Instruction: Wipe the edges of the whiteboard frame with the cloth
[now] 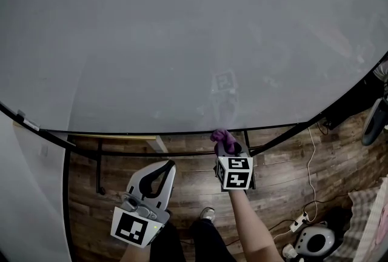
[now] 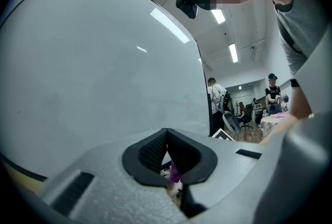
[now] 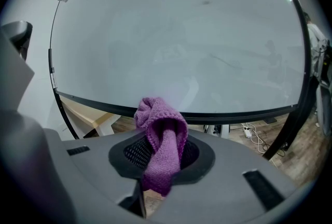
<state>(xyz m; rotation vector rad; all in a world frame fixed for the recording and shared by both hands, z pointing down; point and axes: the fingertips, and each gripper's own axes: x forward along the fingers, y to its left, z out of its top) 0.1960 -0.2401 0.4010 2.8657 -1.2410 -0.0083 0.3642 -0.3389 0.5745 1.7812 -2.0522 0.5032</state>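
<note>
The large whiteboard [image 1: 182, 42] fills most of the head view, and its black bottom frame edge [image 1: 151, 132] curves across below the middle. My right gripper [image 1: 225, 144] is shut on a purple knitted cloth [image 1: 220, 136], whose bunched top touches or nearly touches that edge. In the right gripper view the cloth [image 3: 161, 135] sticks up between the jaws of the right gripper [image 3: 163, 150], just below the frame [image 3: 233, 115]. My left gripper [image 1: 167, 165] hangs lower left of it, below the board, shut with nothing in it. In the left gripper view the left gripper [image 2: 166, 135] has its pads together.
Black stand bars [image 1: 100, 164] run under the board over a wooden floor. A power strip with a white cable [image 1: 297, 222] lies at the right. A pale wooden table [image 3: 88, 114] stands behind the board's lower left. People [image 2: 272, 93] stand far off.
</note>
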